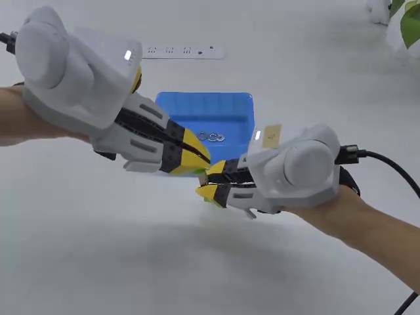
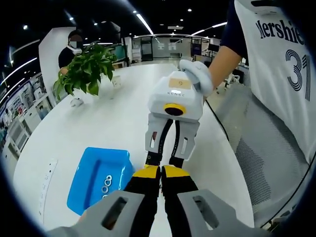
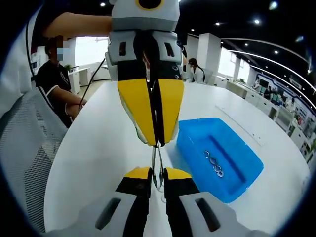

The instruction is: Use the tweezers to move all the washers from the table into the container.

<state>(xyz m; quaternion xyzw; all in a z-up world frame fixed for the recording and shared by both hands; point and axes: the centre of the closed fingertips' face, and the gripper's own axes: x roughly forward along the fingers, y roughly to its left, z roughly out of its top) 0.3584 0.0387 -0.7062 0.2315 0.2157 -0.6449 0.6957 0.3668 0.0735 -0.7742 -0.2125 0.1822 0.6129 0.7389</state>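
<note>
Near the middle of the white table [image 1: 131, 262], just on the near side of a blue container [image 1: 197, 108], the two grippers are held tip to tip. The left gripper [image 1: 201, 157] is angled in from the far left and the right gripper [image 1: 205, 185] from the near right, and their yellow tips are seen almost touching.

Between them, in the right gripper view, the tweezers [image 3: 157, 153] can be made out as two thin silver legs. The legs are joined at the end toward the left gripper and spread slightly toward the right one. The left gripper's jaws are pressed together on that joined end. The right gripper's jaws are set close on either side of the spread legs, but whether they are clamped on the metal cannot be told.

The washers [image 1: 211, 136] are seen as small, flat, silvery rings. They are laid in a short row near the middle of the container's floor, each touching the next. The container is shallow and rectangular, with rounded corners and a glossy blue surface.

A white power strip [image 1: 184, 51] is laid flat beyond the container, and the leaves of a green plant [image 1: 410, 23] are seen at the far right.
</note>
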